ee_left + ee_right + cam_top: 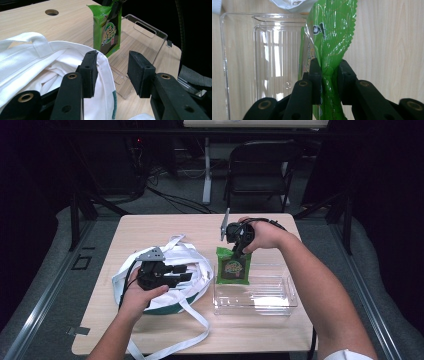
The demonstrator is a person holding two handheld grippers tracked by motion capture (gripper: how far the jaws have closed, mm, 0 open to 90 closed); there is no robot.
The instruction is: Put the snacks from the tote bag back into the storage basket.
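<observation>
R gripper: fingers clamped on green snack packet, hung over clear bin | L gripper: fingers part-open astride white tote bag rim, grip unclear | advised: lower packet upright, release inside bin.

right gripper pinches a green packet by its crimped edge, jaws closed on it. left of the packet a clear tray lies on the wooden table. white cloth sits above the packet.
</observation>
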